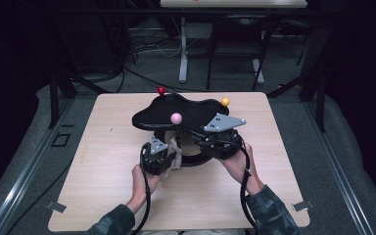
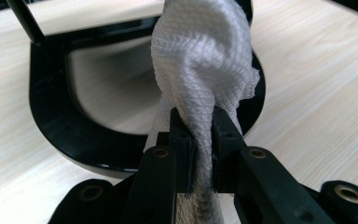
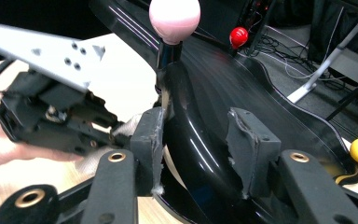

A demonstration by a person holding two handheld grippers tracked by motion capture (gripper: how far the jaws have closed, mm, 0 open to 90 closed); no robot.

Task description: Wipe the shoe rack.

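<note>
Left gripper (image 2: 200, 126) jaws clamped on white cloth (image 2: 205, 60), right gripper (image 3: 196, 149) jaws spread—around black stand (image 3: 205, 140) rim.

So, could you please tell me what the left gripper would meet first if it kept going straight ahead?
Probably the black curved base just beyond the white cloth that the left gripper is clamping; depth is hard to judge.

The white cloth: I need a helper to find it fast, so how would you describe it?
On the wooden table stands a glossy black stand with ball-tipped rods. At its curved base, toward the person's left hand, the left tongs are shut on the white cloth. It is the one soft, pale, woven thing among hard black parts.
</note>
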